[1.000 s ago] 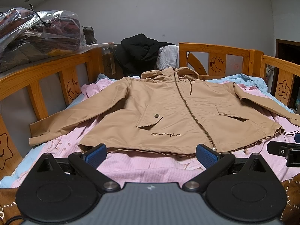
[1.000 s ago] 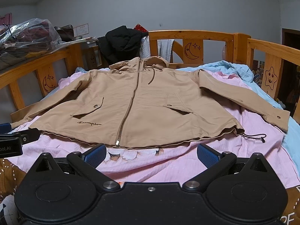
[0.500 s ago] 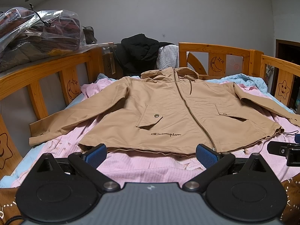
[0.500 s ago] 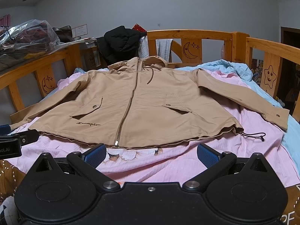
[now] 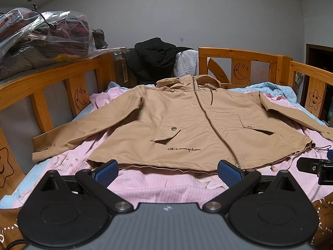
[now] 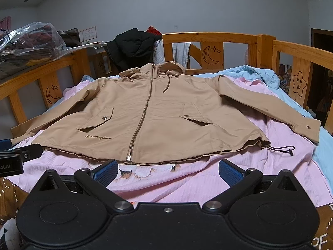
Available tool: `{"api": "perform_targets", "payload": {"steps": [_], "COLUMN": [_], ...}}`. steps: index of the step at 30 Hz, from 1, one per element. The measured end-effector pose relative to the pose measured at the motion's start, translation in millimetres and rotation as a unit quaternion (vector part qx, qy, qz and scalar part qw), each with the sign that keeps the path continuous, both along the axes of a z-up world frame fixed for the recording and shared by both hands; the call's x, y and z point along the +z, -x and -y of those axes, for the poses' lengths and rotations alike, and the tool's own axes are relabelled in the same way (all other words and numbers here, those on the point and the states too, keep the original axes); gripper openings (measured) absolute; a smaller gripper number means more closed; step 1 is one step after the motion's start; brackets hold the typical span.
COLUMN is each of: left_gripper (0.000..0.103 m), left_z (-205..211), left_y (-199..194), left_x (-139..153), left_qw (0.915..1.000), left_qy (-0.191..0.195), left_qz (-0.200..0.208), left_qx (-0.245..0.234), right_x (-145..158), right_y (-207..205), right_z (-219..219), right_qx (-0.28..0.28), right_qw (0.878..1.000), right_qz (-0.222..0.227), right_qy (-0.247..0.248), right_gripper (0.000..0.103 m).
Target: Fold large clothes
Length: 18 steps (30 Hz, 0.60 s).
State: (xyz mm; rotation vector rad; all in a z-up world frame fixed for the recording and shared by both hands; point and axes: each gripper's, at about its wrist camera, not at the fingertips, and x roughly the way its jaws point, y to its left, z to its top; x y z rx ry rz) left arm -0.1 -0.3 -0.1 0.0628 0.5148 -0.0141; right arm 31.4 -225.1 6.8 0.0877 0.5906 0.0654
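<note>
A tan hooded zip jacket point(image 5: 187, 123) lies flat, front up, on a pink sheet, sleeves spread to both sides; it also shows in the right wrist view point(image 6: 166, 112). My left gripper point(image 5: 167, 171) is open and empty, just short of the jacket's hem, left of the zipper's end. My right gripper point(image 6: 167, 171) is open and empty, in front of the hem near the zipper's end. Each gripper shows at the edge of the other's view: the right one point(image 5: 314, 167), the left one point(image 6: 18, 158).
The pink sheet point(image 6: 208, 177) covers a bed with wooden rails point(image 5: 239, 54) on the left, back and right. A black coat point(image 5: 154, 56) hangs over the back rail. A clear bag of clothes point(image 5: 35, 39) sits beyond the left rail. A blue blanket point(image 6: 260, 73) lies at the right.
The right wrist view has shifted slightly, so the jacket sits a little higher in it. The left gripper has not moved. Both grippers stay open.
</note>
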Motion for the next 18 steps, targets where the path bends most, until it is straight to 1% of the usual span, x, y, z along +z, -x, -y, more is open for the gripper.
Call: {"api": "perform_targets", "payload": {"steps": [18], "left_gripper": [0.103], "left_z": [-0.1], "left_y": [-0.1], "left_x": [0.0], "left_qw": [1.0000], "left_qy": [0.000], "left_qz": [0.000], "left_qx": [0.000], "right_x": [-1.0], "right_y": [0.3], "right_z": [0.9], "right_qx": [-0.001], "right_qw": [1.000], "right_qz": [-0.002], "right_qy": [-0.002], "right_gripper": [0.103]}}
